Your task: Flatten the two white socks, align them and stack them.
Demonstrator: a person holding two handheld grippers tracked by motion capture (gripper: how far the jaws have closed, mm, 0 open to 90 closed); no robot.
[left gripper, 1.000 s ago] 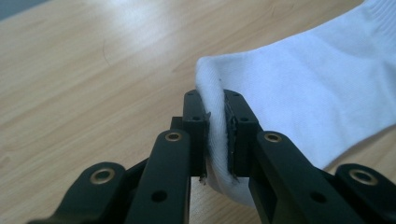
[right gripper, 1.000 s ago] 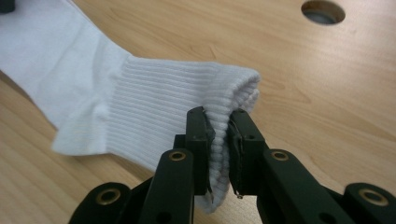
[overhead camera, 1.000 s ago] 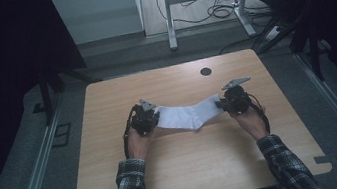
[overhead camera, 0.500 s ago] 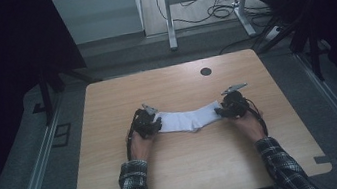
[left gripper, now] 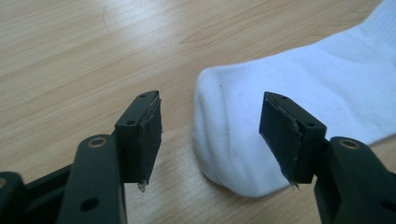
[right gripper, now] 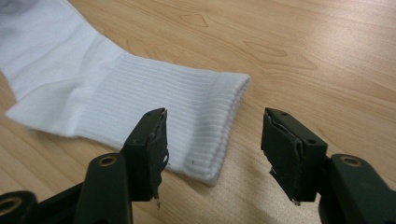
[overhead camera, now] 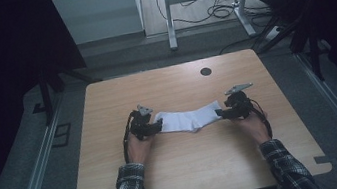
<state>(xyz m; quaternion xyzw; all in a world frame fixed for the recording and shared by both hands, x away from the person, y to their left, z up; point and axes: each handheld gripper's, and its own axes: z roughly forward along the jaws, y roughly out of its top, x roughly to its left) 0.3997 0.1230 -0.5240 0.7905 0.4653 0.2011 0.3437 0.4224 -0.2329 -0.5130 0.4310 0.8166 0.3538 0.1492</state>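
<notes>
Now the white sock [overhead camera: 189, 119] lies flat on the wooden table [overhead camera: 188, 172], stretched crosswise between my two grippers, slightly bent at the heel. Its toe end [left gripper: 233, 121] points to my left gripper [overhead camera: 152, 125]; its ribbed cuff [right gripper: 205, 126] points to my right gripper [overhead camera: 223, 113].

What has changed: a second ago both claws were clamped on the sock ends and held it slightly raised and taut. Both sets of jaws have just been opening. In the left gripper view the pads [left gripper: 149, 140] stand apart, with the toe lying between them on the table, not pressed. In the right gripper view the pads [right gripper: 154, 149] stand apart too; the cuff edge lies between them, loose on the wood. The sock has settled a little and sits flatter than before.

Meaning for the work: I judge the lay-out step complete. The sock is released and spread on the near middle of the table. Both hands [overhead camera: 139, 147] rest on the table at either end. The next move likely calls for backing the claws clear without dragging the fabric.
</notes>
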